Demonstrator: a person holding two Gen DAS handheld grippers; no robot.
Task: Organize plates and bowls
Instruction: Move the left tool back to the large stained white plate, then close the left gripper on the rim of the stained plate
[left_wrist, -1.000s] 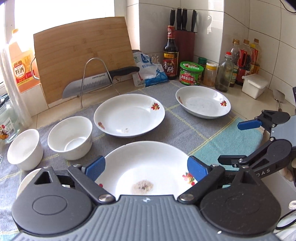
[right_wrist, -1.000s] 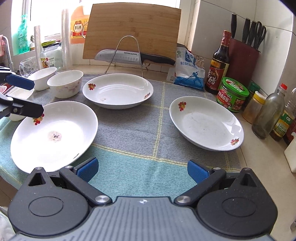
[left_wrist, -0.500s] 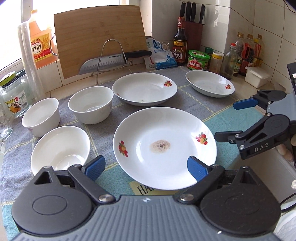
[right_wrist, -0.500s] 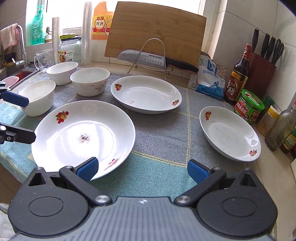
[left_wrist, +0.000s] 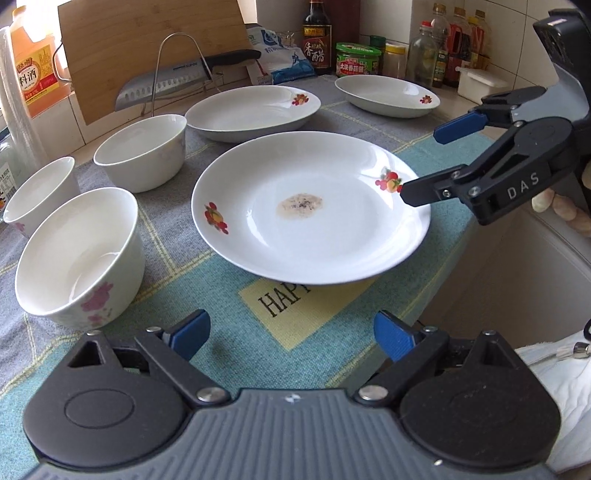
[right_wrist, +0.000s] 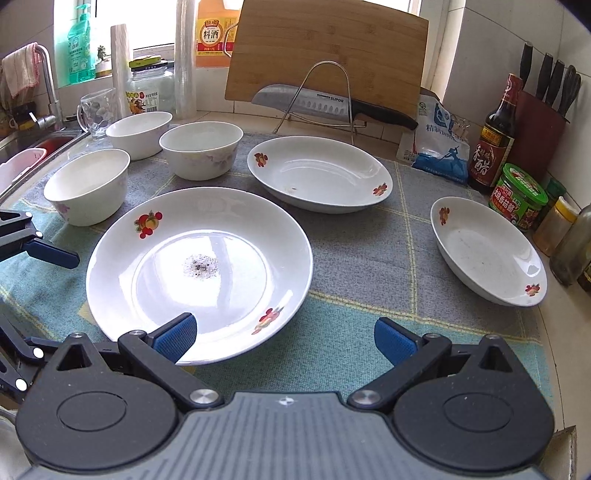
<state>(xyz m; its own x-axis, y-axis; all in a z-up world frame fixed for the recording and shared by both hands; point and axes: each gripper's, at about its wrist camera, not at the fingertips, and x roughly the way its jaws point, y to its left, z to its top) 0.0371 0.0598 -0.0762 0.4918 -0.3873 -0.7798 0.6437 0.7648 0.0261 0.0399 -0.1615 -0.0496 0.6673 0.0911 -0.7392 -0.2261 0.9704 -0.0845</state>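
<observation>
A large white plate (left_wrist: 310, 206) with fruit prints and a brown stain at its centre lies on the mat near the counter's front. Behind it sit two deeper plates, one in the middle (left_wrist: 253, 110) and one at the right (left_wrist: 386, 96). Three white bowls (left_wrist: 79, 251) (left_wrist: 142, 151) (left_wrist: 38, 192) stand to its left. My left gripper (left_wrist: 291, 334) is open and empty above the mat, just short of the large plate. My right gripper (right_wrist: 284, 338) is open too, its left pad over the near rim of the large plate (right_wrist: 199, 269). In the left wrist view its lower fingertip hangs by that plate's right rim.
A checked mat (right_wrist: 369, 258) covers the counter. At the back stand a cutting board (right_wrist: 328, 51), a knife on a wire rack (right_wrist: 314, 99), a salt bag (right_wrist: 439, 144), bottles, a green jar (right_wrist: 517, 192) and a knife block. A sink (right_wrist: 22, 147) lies at the left; the counter edge (left_wrist: 480, 229) drops off at the right.
Both views have drawn back toward the counter's front. The left gripper has sunk, and the large plate now lies ahead of its fingers. The right gripper has shifted left onto that plate's rim.
</observation>
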